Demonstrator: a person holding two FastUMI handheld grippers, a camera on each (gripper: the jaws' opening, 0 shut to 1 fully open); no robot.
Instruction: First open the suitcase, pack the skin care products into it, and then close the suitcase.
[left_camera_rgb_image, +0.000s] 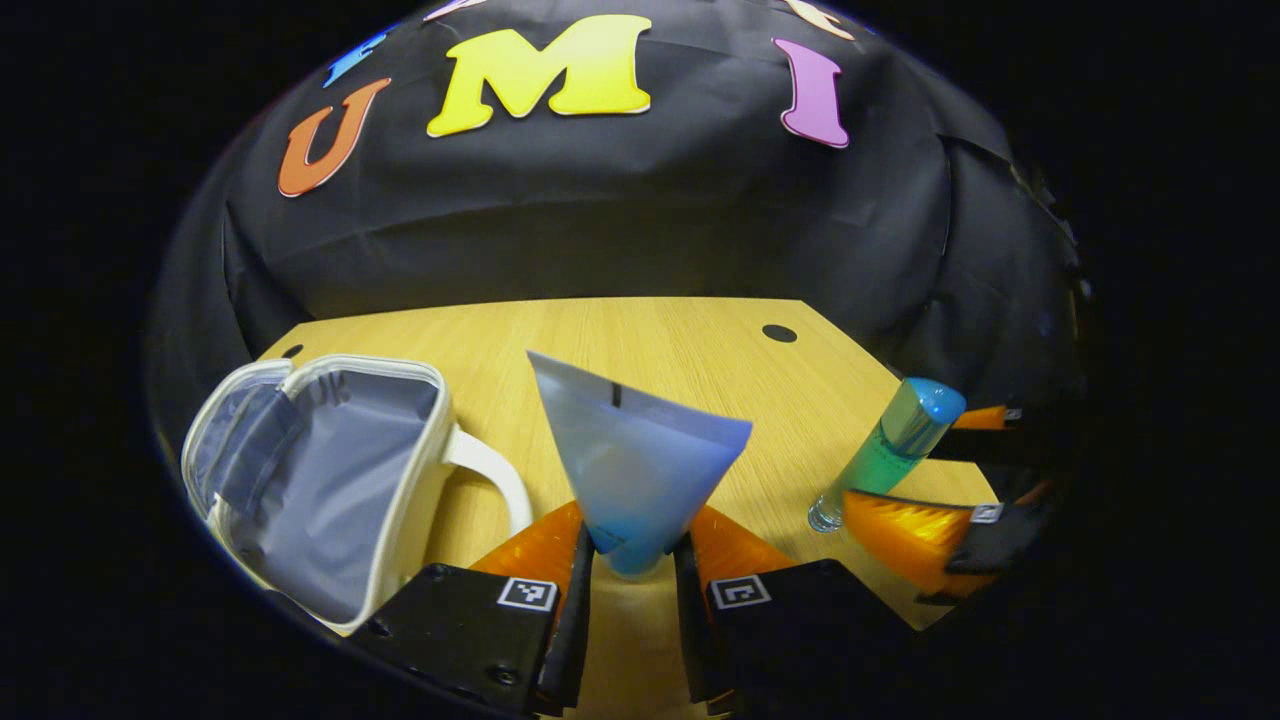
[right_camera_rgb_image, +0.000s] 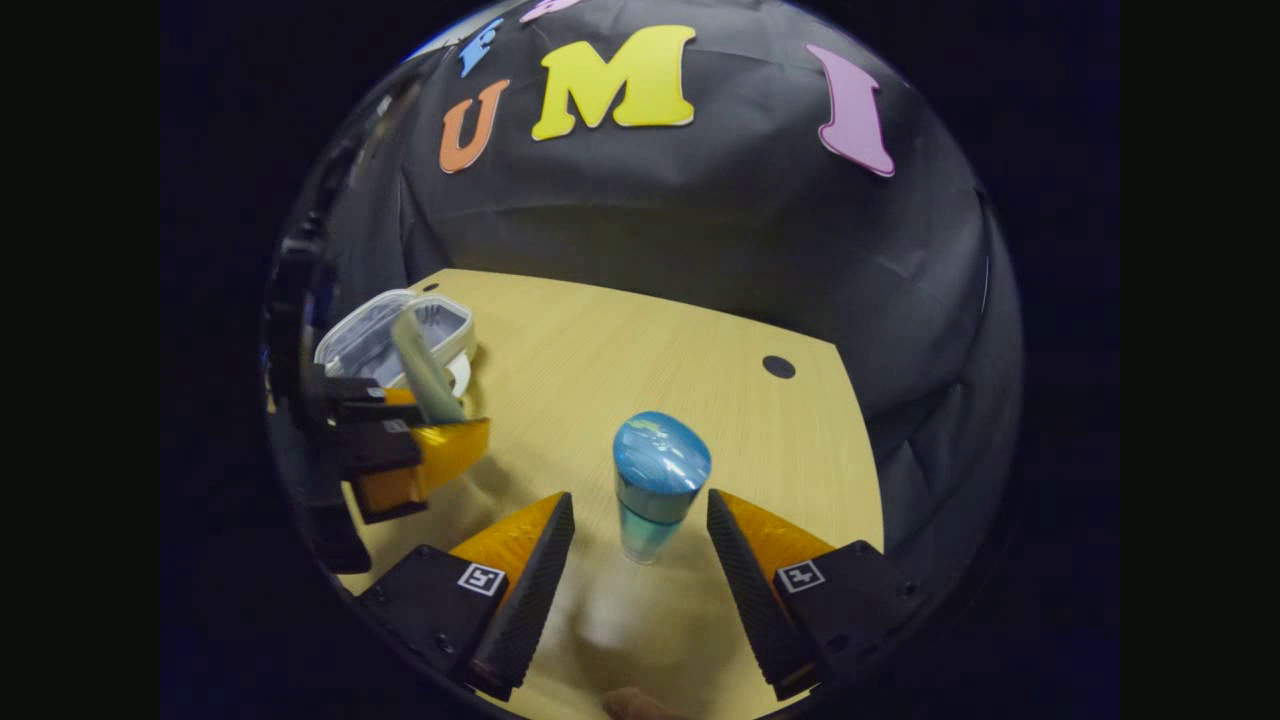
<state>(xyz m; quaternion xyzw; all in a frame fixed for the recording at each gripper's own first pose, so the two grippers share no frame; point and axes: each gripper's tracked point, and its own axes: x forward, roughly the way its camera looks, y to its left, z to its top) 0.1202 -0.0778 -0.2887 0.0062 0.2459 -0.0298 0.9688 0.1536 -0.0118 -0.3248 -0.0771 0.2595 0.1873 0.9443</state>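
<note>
The left gripper (left_camera_rgb_image: 632, 560) has its fingers closed narrowly on the cap end of a translucent pale-blue squeeze tube (left_camera_rgb_image: 635, 460), whose flat crimped end fans out ahead of them; gripping the stiff end probably keeps the soft body from buckling. Left of these fingers, a small white zip-around suitcase with grey lining (left_camera_rgb_image: 320, 480) lies open on the light wooden tabletop (left_camera_rgb_image: 650, 340), mouth upward, ready to receive the tube. The right gripper (right_camera_rgb_image: 640, 545) has its fingers spread wide on either side of an upright clear bottle of teal liquid with a rounded blue cap (right_camera_rgb_image: 655, 490), not touching it, apparently aligned for a side grasp.
</note>
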